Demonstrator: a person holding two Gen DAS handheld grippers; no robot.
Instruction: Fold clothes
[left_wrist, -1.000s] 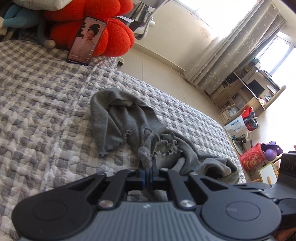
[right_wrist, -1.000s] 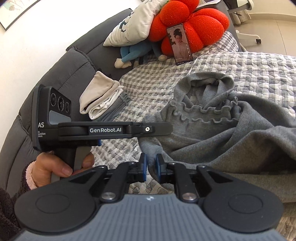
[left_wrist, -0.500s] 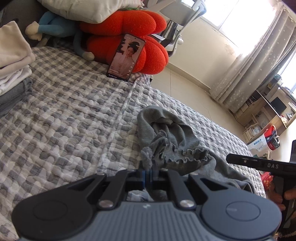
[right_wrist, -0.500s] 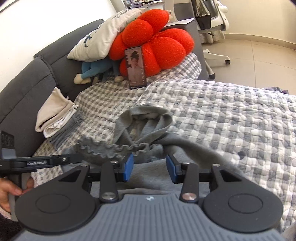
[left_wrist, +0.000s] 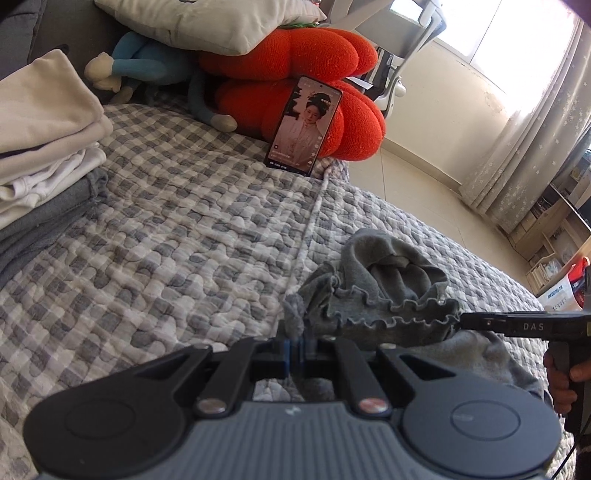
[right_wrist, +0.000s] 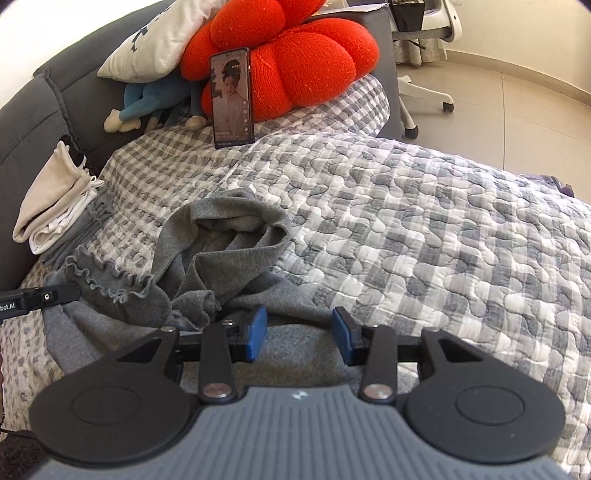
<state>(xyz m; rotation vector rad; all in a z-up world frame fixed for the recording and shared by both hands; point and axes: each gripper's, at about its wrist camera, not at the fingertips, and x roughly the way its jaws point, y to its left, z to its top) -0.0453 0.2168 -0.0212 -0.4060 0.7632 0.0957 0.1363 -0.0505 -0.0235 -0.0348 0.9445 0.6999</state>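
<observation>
Pinching fleecy grey garment (left_wrist: 388, 295) in left gripper (left_wrist: 295, 345), right gripper (right_wrist: 298, 332) parted, quilted checked cover (right_wrist: 424, 221).

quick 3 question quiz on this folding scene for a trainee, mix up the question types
1. True or false: the left gripper is shut on the grey garment.
2. The right gripper is: A) shut on the garment B) open above it C) holding the phone.
3. Fill in: the phone leans against the red ____.

Key: 1 true; 2 B; 3 cushion.
</observation>
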